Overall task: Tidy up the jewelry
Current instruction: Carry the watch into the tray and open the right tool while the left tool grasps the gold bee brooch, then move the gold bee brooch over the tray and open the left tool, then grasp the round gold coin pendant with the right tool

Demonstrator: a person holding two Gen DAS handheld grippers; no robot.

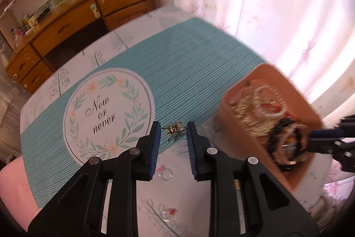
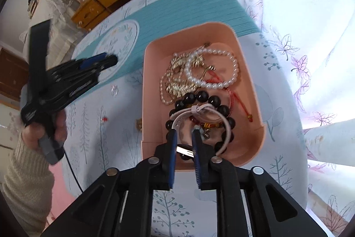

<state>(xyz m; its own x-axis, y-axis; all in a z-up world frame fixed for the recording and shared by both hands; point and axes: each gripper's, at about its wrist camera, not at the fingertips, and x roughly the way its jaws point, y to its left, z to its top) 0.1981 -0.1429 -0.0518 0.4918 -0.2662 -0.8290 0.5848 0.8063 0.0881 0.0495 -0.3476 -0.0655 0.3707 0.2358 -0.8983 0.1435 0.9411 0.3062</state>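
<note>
A pink tray (image 2: 248, 72) on the table holds a pearl bracelet (image 2: 233, 63), gold chains (image 2: 177, 79), a black bead bracelet (image 2: 204, 96) and a white watch (image 2: 226, 123). My right gripper (image 2: 183, 133) is open over the tray's near end, its fingers astride the watch face and strap; it shows at the tray in the left wrist view (image 1: 321, 133). My left gripper (image 1: 173, 128) is open and empty above the table, with a small gold hair claw (image 1: 174, 129) lying beyond its fingertips. It shows at left in the right wrist view (image 2: 108, 60). The tray (image 1: 261, 74) appears blurred there.
Two clear rings lie near the left gripper, one (image 1: 165, 173) between its fingers and one (image 1: 167, 213) nearer. The tablecloth has a teal striped band with a round "Now or never" print (image 1: 104, 112). A wooden desk (image 1: 73, 21) stands beyond the table; curtains (image 1: 277, 3) hang at right.
</note>
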